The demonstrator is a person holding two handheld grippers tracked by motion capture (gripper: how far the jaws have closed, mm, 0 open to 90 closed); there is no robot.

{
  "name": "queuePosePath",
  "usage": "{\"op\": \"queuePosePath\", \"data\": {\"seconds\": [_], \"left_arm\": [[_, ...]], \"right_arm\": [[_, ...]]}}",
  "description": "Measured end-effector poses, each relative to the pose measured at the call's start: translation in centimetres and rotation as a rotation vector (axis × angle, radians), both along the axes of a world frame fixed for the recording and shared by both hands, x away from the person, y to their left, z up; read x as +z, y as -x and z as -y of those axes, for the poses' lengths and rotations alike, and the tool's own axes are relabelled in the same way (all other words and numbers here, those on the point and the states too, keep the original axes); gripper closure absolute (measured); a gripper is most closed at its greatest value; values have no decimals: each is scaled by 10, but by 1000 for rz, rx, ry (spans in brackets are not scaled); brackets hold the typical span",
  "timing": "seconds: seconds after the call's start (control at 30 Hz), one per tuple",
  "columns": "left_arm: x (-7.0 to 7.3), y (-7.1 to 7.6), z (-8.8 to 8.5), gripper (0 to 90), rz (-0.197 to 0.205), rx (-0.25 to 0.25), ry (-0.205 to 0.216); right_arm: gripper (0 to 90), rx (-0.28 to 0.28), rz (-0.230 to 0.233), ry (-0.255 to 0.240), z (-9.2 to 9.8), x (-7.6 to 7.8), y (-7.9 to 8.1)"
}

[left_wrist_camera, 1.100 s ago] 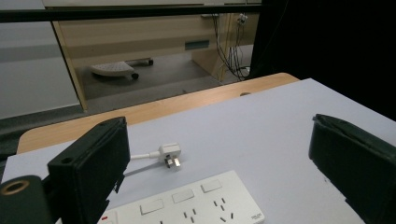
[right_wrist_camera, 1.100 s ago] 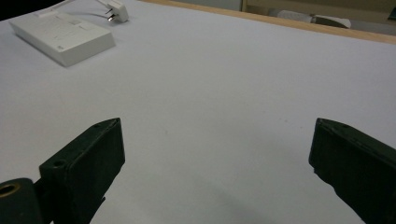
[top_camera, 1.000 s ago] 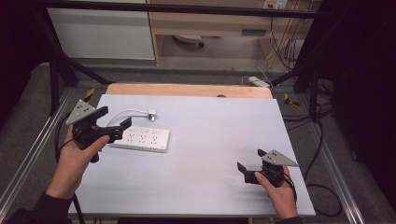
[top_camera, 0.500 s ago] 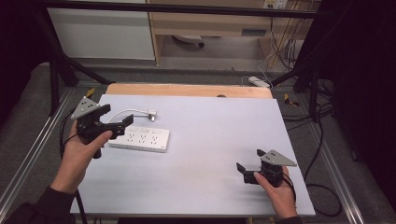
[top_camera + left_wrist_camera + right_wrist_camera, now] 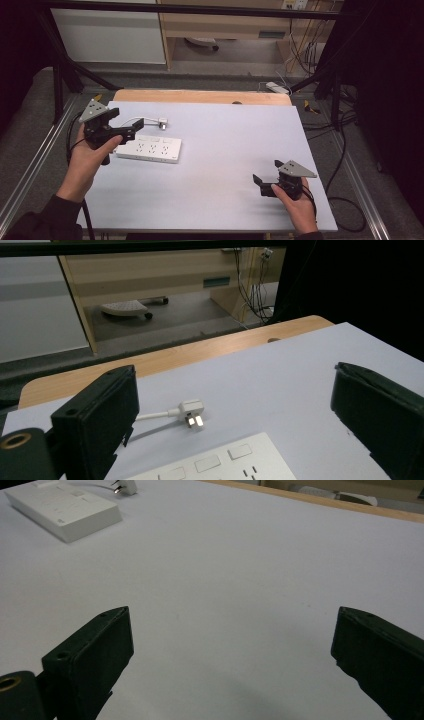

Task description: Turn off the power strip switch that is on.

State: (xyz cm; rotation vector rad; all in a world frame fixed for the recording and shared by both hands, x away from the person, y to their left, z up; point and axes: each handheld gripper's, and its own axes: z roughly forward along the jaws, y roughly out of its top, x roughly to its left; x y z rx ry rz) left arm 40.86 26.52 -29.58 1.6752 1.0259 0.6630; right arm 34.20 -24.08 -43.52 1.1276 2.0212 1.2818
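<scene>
Left claw (image 5: 131,131): released; has advanced over strip (image 5: 148,148) toward plug (image 5: 190,413); pickup likely next. Right claw (image 5: 262,181): released; idle on tabletop (image 5: 225,150).

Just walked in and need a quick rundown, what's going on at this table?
A person holds a pair of tongs in each hand. The left tongs hover open above the end of a white power strip, whose plug lies loose on the table. The right tongs rest open near the front edge, holding nothing.
</scene>
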Motion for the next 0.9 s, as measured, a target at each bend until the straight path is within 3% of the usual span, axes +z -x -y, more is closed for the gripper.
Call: {"op": "queuePosePath", "data": {"seconds": [0.2,0.53,0.7,0.9], "left_arm": [[-2,-7,4,94,5,14,-3],[-12,-22,16,263,-20,9,-35],[-15,-31,19,328,-35,-5,-19],[-18,-37,23,483,-31,-7,-21]], "right_arm": [[38,2,3,0,1,1,0],[35,2,5,1,0,1,1],[35,11,1,4,-1,1,1],[36,20,3,20,-2,0,1]]}}
